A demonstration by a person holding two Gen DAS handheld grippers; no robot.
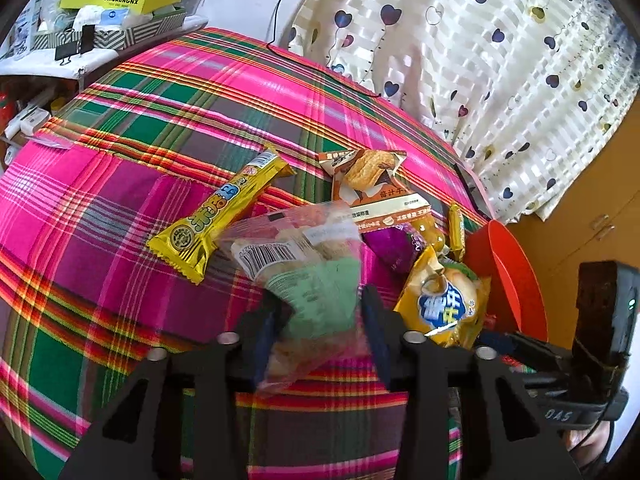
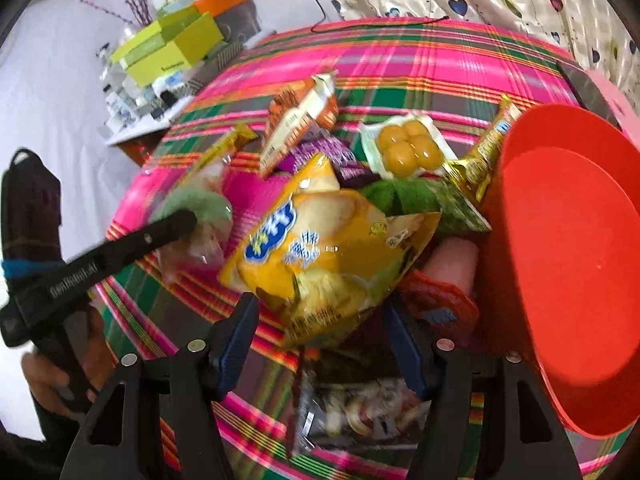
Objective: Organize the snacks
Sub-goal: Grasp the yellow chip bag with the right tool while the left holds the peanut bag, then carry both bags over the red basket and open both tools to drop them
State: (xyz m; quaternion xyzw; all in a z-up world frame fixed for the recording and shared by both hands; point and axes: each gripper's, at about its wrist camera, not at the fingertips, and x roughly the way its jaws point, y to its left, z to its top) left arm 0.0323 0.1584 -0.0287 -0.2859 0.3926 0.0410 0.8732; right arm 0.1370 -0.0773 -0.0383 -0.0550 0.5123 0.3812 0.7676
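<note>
Fingers of the left gripper (image 1: 320,332) stood on both sides of a clear snack bag with a green patch (image 1: 308,280), but the bag was blurry, so I could not tell if the pads pressed it. The right gripper (image 2: 324,344) was wide open, with the corner of a yellow chip bag (image 2: 320,248) between its fingers and not squeezed. Just past these lay a pile of snacks on the bright plaid cloth (image 1: 120,260): a long gold bar (image 1: 220,212), an orange and white pack (image 1: 368,184), a purple pack (image 2: 320,156) and a pack of four yellow balls (image 2: 408,148). A red bowl (image 2: 572,272) stood beside the pile and looked empty. Sorting seemed only just begun. Next, I think, the right fingers needed to close on the chip bag and lift it over to the bowl.
</note>
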